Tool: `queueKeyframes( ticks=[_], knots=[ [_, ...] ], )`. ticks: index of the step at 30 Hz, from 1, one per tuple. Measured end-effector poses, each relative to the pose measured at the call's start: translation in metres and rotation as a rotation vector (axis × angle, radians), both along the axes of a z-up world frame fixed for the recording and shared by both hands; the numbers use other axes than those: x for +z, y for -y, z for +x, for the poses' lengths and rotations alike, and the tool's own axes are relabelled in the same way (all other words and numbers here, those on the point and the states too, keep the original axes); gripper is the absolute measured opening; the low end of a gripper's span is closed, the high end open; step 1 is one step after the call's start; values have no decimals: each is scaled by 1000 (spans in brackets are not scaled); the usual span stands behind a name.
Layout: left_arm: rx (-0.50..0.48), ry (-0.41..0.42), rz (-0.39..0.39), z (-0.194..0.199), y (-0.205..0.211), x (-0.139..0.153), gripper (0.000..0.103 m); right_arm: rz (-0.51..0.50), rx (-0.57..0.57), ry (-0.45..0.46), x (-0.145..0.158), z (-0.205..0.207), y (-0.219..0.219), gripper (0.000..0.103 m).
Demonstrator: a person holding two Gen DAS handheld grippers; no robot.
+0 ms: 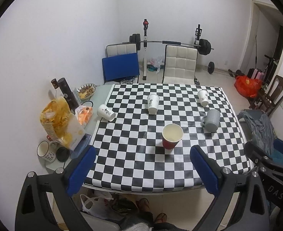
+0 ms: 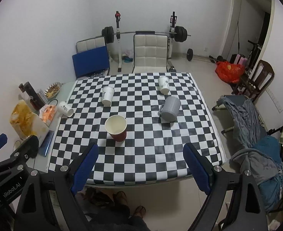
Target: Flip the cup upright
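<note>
We see left claw (image 1: 142, 165) and right claw (image 2: 140, 161) both spread wide, empty, above near bench (image 2: 179, 144) edge. Red paper cup (image 2: 116, 128) upright just ahead; grey mug (image 2: 169, 108) beyond, upside down.

White walls (image 1: 64, 28), pale tiled floor (image 2: 203, 67), 2 cream chairs (image 2: 151, 55), barbell rack (image 1: 172, 43), open doorway (image 2: 256, 25) right.

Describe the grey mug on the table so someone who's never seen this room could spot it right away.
Start at the black and white checkered tablecloth and look to its right side. The grey mug stands there upside down, handle toward the middle, just in front of a white paper cup. It alone is grey, ribbed and has a handle; the cups around it are white paper or red.
</note>
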State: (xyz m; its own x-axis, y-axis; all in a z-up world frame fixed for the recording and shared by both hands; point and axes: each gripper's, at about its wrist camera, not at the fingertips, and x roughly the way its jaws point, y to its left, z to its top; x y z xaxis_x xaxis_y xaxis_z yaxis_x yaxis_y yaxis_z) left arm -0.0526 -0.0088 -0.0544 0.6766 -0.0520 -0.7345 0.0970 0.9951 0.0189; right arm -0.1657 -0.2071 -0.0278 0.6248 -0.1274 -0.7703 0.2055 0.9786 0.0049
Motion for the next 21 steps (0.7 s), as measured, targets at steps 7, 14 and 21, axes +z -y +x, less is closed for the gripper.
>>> queueKeyframes(
  ticks=[7,14,21],
  knots=[
    [7,24,-6,-10,-3,14,100,-12,6,35,23,-15,-3,91],
    [18,31,-22,-14,-9,20,100,-15,15,52,34,-22,-6,91],
    [24,50,-30,-18,-9,28,100,-18,14,61,40,-26,-9,91]
  ],
)
